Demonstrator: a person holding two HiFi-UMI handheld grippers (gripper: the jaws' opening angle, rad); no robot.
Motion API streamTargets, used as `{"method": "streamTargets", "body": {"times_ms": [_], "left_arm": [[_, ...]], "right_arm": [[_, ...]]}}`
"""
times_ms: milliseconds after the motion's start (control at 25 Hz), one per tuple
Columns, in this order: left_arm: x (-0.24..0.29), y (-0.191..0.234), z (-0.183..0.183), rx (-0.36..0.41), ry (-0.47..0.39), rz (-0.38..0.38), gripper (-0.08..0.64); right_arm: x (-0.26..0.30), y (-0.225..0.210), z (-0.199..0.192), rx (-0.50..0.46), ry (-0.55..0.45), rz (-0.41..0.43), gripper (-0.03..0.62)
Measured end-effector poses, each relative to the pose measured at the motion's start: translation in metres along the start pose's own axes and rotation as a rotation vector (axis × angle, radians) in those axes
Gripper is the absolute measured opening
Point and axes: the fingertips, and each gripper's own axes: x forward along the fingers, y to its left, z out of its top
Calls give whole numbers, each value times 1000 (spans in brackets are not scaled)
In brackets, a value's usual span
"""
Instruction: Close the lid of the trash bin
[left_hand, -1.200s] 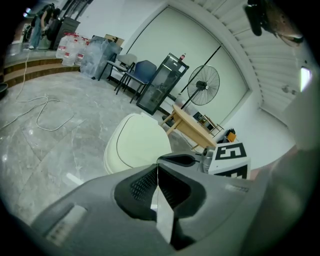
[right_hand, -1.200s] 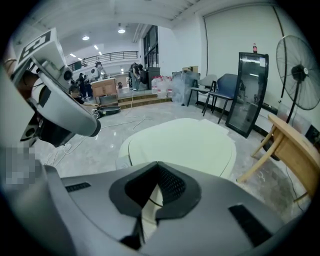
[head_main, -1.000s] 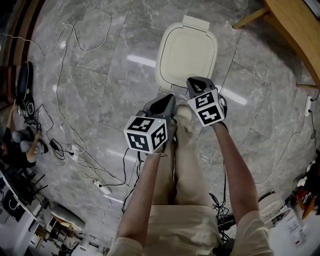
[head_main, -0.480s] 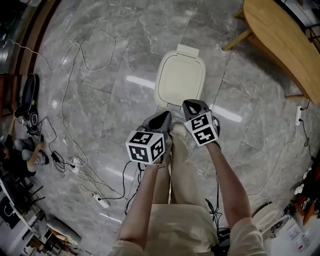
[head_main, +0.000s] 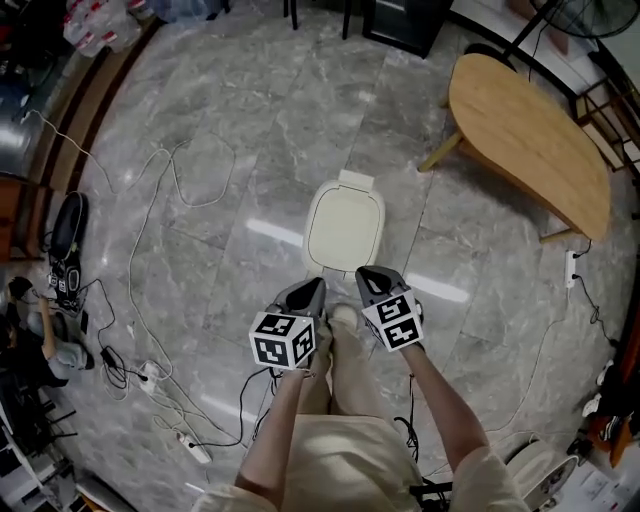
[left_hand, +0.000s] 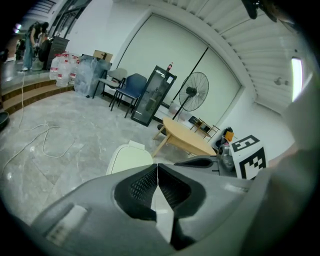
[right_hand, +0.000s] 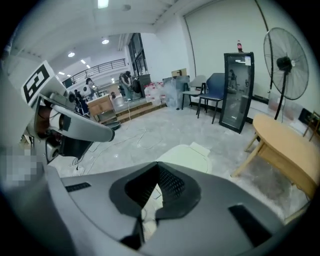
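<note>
Trash bin (head_main: 343, 228), its cream lid (head_main: 345, 225) down flat, stands on the grey marble floor (head_main: 230, 120) just ahead of both grippers; from above only its top shows. Left gripper (head_main: 312, 290) and right gripper (head_main: 368, 276) hover side by side, jaws pressed together, holding nothing. Bare floor rings the bin; a wooden table (head_main: 530, 140) stands off right and cables (head_main: 165, 190) trail left.

Bright ceiling lights (right_hand: 102, 4) streak glare across the glossy floor (head_main: 275, 233); fisheye distortion bends and darkens all edges.
</note>
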Motion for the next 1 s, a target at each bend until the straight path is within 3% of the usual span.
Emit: {"method": "streamTargets", "body": {"times_ms": [480, 1000], "left_arm": [[-46, -24, 46, 169, -24, -83, 23], [-92, -51, 116, 308, -171, -142, 23]], "right_arm": [[-65, 12, 71, 37, -148, -7, 5], [-132, 28, 157, 46, -381, 30, 5]]}}
